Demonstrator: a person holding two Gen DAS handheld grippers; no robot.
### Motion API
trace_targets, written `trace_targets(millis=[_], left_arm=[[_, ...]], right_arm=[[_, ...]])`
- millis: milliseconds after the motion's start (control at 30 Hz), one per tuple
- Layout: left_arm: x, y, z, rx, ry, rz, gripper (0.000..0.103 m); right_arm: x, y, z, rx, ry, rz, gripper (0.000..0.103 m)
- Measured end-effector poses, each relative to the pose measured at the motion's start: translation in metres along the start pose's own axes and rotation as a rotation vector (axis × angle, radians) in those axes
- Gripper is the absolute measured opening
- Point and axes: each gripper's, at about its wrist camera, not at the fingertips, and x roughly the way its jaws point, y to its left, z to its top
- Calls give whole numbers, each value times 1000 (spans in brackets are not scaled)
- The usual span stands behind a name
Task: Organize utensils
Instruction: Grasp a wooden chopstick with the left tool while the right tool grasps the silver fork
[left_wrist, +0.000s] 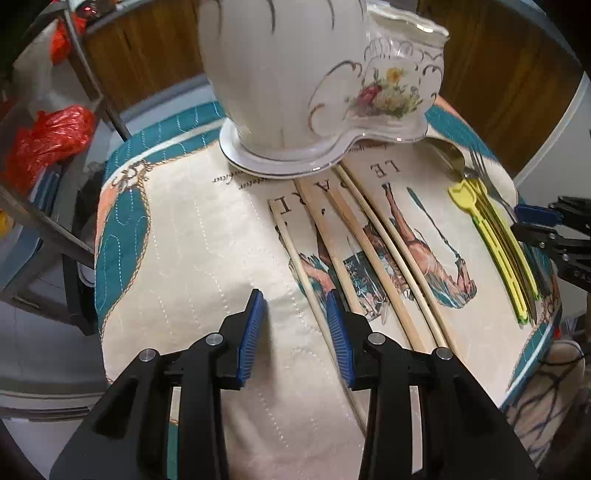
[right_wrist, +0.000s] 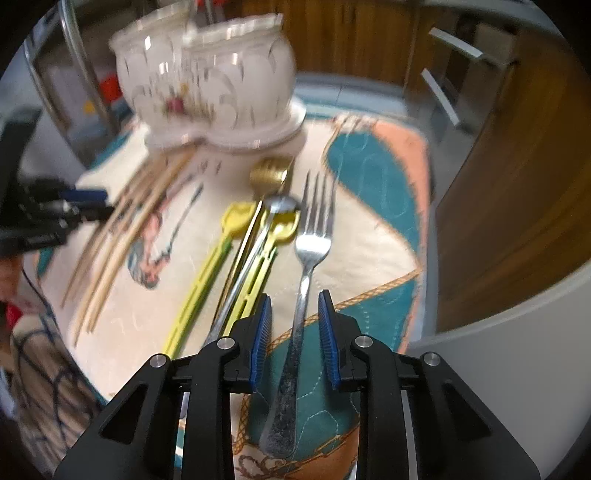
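Note:
Several wooden chopsticks (left_wrist: 373, 254) lie on a printed cloth mat (left_wrist: 192, 236) in front of a white floral ceramic holder (left_wrist: 295, 85). My left gripper (left_wrist: 295, 325) is open and empty, its right pad beside the leftmost chopstick. In the right wrist view a steel fork (right_wrist: 303, 288) lies on the mat, its handle between the open pads of my right gripper (right_wrist: 293, 332), untouched. Left of the fork lie yellow plastic utensils (right_wrist: 207, 277), a steel spoon (right_wrist: 255, 254) and a gold spoon (right_wrist: 269, 173). The holder (right_wrist: 207, 81) stands behind them, blurred.
Red plastic bags (left_wrist: 48, 136) sit on a metal rack at the left. Wooden cabinet fronts (right_wrist: 517, 166) stand behind and to the right. The mat's right edge (right_wrist: 421, 258) is near the fork. The right gripper shows at the edge of the left view (left_wrist: 554, 229).

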Motion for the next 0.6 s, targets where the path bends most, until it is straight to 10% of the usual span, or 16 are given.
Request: trace_targets(millis=[233,433,600], left_arm=[[5,4,15,14,117,-4,36],[5,13,15,-27,166,-38,10],[3,26,5,-75,174,-99,8]], right_arm=[[5,5,16,-25,143,-14,28],[6,0,23,5,198,-11,14],[7,1,25,22,198,-26,8]])
